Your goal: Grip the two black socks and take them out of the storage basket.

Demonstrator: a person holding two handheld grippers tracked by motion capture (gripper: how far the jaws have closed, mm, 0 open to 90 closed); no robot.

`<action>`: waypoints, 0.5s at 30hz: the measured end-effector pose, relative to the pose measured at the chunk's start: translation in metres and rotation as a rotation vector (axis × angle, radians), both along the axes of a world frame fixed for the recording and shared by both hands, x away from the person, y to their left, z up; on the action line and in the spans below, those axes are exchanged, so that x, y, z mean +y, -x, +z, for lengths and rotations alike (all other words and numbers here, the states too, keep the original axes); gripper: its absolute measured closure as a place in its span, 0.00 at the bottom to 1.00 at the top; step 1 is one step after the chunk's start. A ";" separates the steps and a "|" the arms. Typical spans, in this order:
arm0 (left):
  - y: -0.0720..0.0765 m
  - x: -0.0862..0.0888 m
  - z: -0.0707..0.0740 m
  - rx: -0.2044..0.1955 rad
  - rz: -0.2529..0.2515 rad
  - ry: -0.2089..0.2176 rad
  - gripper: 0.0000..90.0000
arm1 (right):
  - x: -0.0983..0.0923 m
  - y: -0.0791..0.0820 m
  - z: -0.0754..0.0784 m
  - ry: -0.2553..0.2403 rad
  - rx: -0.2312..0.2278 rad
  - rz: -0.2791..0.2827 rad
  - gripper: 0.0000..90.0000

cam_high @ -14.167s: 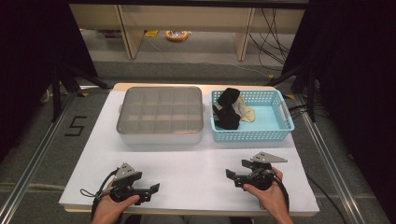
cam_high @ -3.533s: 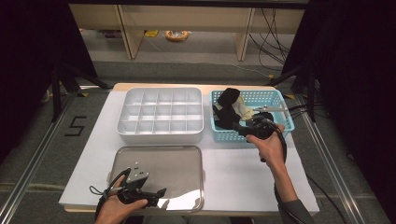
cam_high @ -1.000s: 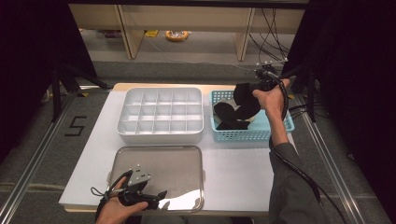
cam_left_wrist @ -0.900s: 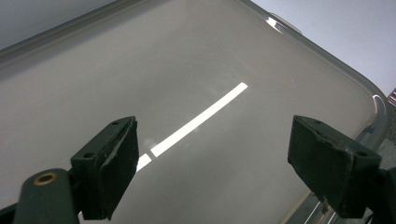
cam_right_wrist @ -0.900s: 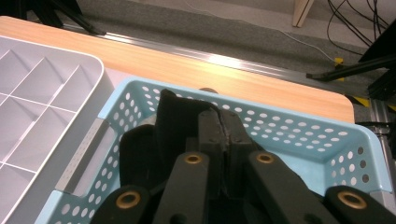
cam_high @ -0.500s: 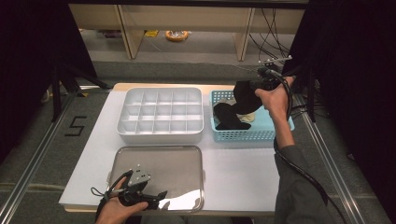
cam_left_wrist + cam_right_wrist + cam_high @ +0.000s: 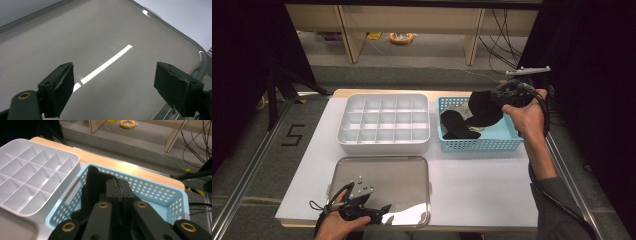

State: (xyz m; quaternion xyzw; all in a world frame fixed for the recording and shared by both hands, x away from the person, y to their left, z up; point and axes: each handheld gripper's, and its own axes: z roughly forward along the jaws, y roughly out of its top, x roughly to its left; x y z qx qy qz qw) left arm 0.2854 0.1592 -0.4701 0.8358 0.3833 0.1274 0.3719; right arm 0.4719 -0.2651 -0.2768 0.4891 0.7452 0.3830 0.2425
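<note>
My right gripper (image 7: 501, 99) hangs above the blue basket (image 7: 477, 145), shut on a black cloth (image 7: 482, 109) that droops from its jaws toward the basket. In the right gripper view the jaws (image 7: 120, 186) are pressed together with the black cloth (image 7: 93, 183) bunched beneath them, over the basket (image 7: 156, 193). Another black piece (image 7: 455, 128) lies inside the basket. My left gripper (image 7: 380, 212) rests open at the front edge of the shiny metal lid (image 7: 382, 182). Its jaws (image 7: 113, 90) stand wide apart over the lid (image 7: 100, 37) with nothing between them.
A white tray (image 7: 382, 146) with several compartments sits left of the basket, also seen in the right gripper view (image 7: 30, 177). Something pale (image 7: 458, 107) lies at the basket's back. White table surface (image 7: 482, 185) spreads at front right. Cables trail on the floor behind.
The right hand has lifted the black cloth higher and carried it a little to the right over the basket. The left gripper has stayed put on the lid.
</note>
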 end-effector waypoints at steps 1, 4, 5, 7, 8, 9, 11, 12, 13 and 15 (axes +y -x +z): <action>0.000 0.000 0.000 0.000 -0.001 -0.002 0.18 | -0.002 0.006 0.001 0.012 -0.005 0.006 0.99; 0.000 0.000 0.000 0.000 0.005 0.006 0.18 | -0.007 0.021 0.003 0.007 -0.009 0.027 0.99; -0.001 0.000 0.000 -0.001 0.000 0.004 0.18 | -0.008 0.027 0.003 -0.006 -0.009 0.031 0.99; -0.001 0.000 -0.001 0.002 -0.004 -0.005 0.18 | -0.010 0.037 0.003 -0.016 -0.016 0.051 0.99; 0.000 -0.001 -0.002 0.002 0.005 0.007 0.18 | -0.011 0.042 0.003 -0.018 -0.020 0.061 0.99; 0.000 -0.002 -0.003 0.008 0.019 0.014 0.18 | -0.010 0.048 0.002 -0.022 -0.016 0.070 0.99; 0.000 -0.002 -0.002 0.000 0.006 0.006 0.18 | -0.009 0.058 0.000 -0.017 -0.014 0.095 0.99; 0.000 -0.002 -0.001 0.001 0.005 0.008 0.18 | -0.008 0.062 -0.003 -0.015 -0.021 0.106 0.99; 0.000 -0.001 -0.001 -0.002 0.008 0.004 0.18 | -0.007 0.067 -0.005 -0.016 -0.015 0.111 0.99; 0.000 -0.002 -0.001 -0.004 0.013 0.011 0.18 | -0.005 0.076 -0.010 -0.019 0.003 0.128 0.99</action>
